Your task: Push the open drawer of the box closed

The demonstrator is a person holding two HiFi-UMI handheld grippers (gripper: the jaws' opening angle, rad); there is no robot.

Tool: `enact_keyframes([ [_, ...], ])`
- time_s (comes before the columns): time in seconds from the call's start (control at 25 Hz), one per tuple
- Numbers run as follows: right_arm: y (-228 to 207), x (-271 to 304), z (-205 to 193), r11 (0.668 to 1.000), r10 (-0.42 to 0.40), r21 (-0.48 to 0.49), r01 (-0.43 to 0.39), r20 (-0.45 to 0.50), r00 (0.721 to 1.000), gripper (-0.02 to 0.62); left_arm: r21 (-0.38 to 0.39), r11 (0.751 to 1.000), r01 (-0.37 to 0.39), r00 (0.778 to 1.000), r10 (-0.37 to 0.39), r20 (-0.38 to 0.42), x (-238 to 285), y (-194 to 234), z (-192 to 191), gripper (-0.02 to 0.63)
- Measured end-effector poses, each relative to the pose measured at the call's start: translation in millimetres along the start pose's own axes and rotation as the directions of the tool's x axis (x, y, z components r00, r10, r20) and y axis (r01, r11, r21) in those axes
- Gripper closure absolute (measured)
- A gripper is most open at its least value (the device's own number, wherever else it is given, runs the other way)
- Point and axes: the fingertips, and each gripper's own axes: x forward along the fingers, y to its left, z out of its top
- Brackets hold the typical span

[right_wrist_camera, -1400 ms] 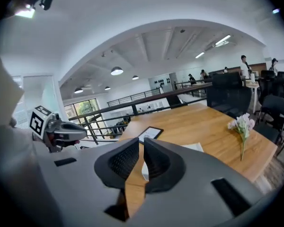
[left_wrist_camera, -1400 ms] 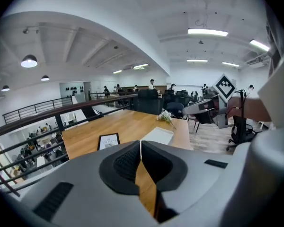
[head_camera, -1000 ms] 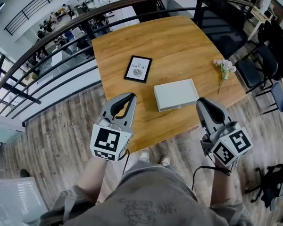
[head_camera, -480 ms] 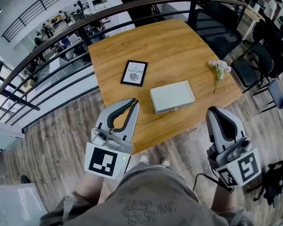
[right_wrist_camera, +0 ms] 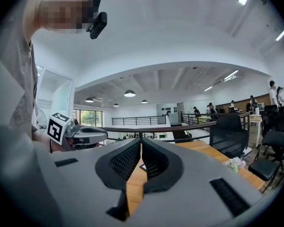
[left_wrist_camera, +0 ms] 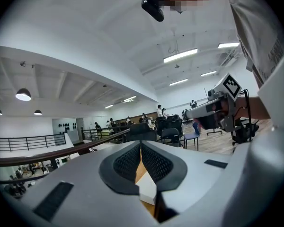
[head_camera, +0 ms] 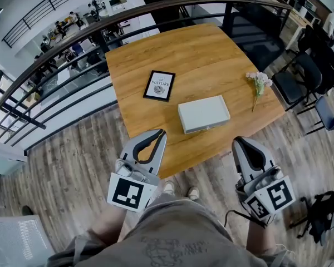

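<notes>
A flat pale grey box (head_camera: 204, 114) lies on the wooden table (head_camera: 211, 54), close to its near edge. In the head view I see no drawer sticking out of it. Both grippers hang in front of the table edge, over the floor and apart from the box. My left gripper (head_camera: 160, 132) is shut and empty, its tips level with the table edge to the left of the box. A corner of the box (left_wrist_camera: 146, 193) shows below its closed jaws (left_wrist_camera: 140, 143). My right gripper (head_camera: 239, 142) is also shut with nothing held, below and right of the box (right_wrist_camera: 141, 141).
A black-framed picture (head_camera: 160, 85) lies behind the box on the left. A sprig of pale flowers (head_camera: 259, 82) rests at the table's right edge. A dark railing (head_camera: 72, 43) curves behind the table, and black chairs (head_camera: 306, 77) stand to the right. My shoes (head_camera: 181, 191) are under the near edge.
Both grippers have drawn back from the table's near edge towards my body. The box, picture and flowers have not moved on the table.
</notes>
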Motion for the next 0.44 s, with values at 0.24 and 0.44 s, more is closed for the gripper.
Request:
enact_keyframes([
  [0.24,7,6,-12,1.0,0.013,0.014,-0.013,-0.023,1.0,0.558,-0.005,1.0,-0.002,1.0,0.002,-0.017,-9,0,-12,0.583],
  [0.44,19,14,-14,1.0,0.018,0.002,-0.018,-0.038,0.999,0.558,-0.009,1.0,-0.011,1.0,0.011,-0.028,-19,12,-17,0.583],
])
